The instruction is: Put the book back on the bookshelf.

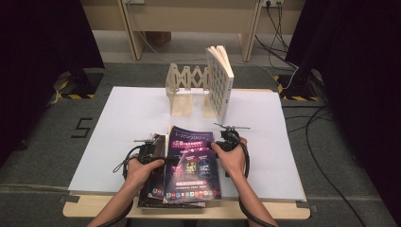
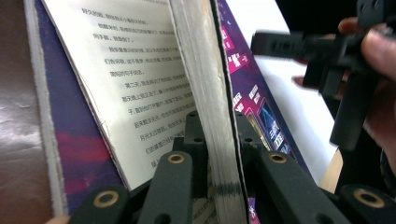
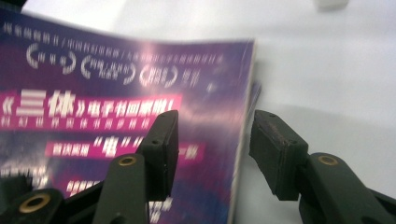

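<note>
While clamped at the near end of the table:
Left gripper: jaws pressed together on the purple book's page block, one pad on each face of the block, in the left gripper view; front cover and a printed page fanned away to the left of that view.
Purple book: top of a short stack at the near table edge, cover up, slightly curled; seen in the right gripper view too.
Near edge: stack overhanging the white sheet's front border, just above the wooden lip of the table.
Right gripper: at the book's right edge; jaws apart, straddling that edge, left pad over the cover, right pad over bare sheet, neither pressing.
Open room, right: bare white sheet from the book's edge out to the sheet's right border.
Open room, left: bare sheet beyond the stack's left side, wide and flat.
Middle ground: free strip of sheet between the book's far edge and the rack.
Wooden rack: upright at the far centre, zigzag back, two base feet toward the near side.
Standing book: upright against the rack's right end, pages fanned at the top, taller than the rack.
Beyond the table: grey carpet, desk legs, cables trailing at the far right, dark curtains on both sides.
</note>
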The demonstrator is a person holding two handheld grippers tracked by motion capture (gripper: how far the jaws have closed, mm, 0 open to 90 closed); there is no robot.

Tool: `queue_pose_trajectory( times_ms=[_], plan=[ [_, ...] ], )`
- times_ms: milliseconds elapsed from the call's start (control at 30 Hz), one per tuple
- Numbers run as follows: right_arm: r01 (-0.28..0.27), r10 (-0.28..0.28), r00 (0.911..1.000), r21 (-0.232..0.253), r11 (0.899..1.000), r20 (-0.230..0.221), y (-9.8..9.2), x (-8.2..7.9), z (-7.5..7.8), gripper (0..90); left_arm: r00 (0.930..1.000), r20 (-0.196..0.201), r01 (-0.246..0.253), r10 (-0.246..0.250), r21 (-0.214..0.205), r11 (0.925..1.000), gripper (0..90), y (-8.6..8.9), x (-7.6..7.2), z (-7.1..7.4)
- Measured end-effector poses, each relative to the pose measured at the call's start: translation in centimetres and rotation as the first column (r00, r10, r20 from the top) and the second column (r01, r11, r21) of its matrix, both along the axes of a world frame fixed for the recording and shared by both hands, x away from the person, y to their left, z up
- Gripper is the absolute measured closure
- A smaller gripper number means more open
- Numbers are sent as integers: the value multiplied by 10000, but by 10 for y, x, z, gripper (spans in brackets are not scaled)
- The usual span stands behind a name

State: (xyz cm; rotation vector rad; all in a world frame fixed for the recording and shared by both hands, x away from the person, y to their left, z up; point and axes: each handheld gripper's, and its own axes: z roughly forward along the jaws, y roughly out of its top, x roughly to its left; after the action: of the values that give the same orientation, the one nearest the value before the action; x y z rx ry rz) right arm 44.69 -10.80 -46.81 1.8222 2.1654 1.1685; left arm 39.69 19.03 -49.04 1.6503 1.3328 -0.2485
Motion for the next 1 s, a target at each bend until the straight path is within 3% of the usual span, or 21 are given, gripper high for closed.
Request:
queue_pose_trajectory(
  times_ms=[233,467,600,800,1000],
  plan=[
    [-33,37,9996,156,9999,-292,-1,21,2,510,9989,-156,449,-445,261,9987,801,9,7,1],
    [-191,192,9998,94,9998,-99,8,43,1,504,9974,-387,618,-607,270,9977,799,10,12,-2],
    [-193,194,9996,55,9998,-209,9,52,-2,504,9973,-386,631,-620,282,9976,798,10,13,-2],
    [-169,174,9989,130,9998,-424,9,61,-10,501,9969,-393,691,-679,287,9972,797,9,15,-2],
    [-237,265,9983,522,9984,-526,11,64,-13,510,9969,-319,736,-726,335,9967,794,8,16,-2]
  ],
)
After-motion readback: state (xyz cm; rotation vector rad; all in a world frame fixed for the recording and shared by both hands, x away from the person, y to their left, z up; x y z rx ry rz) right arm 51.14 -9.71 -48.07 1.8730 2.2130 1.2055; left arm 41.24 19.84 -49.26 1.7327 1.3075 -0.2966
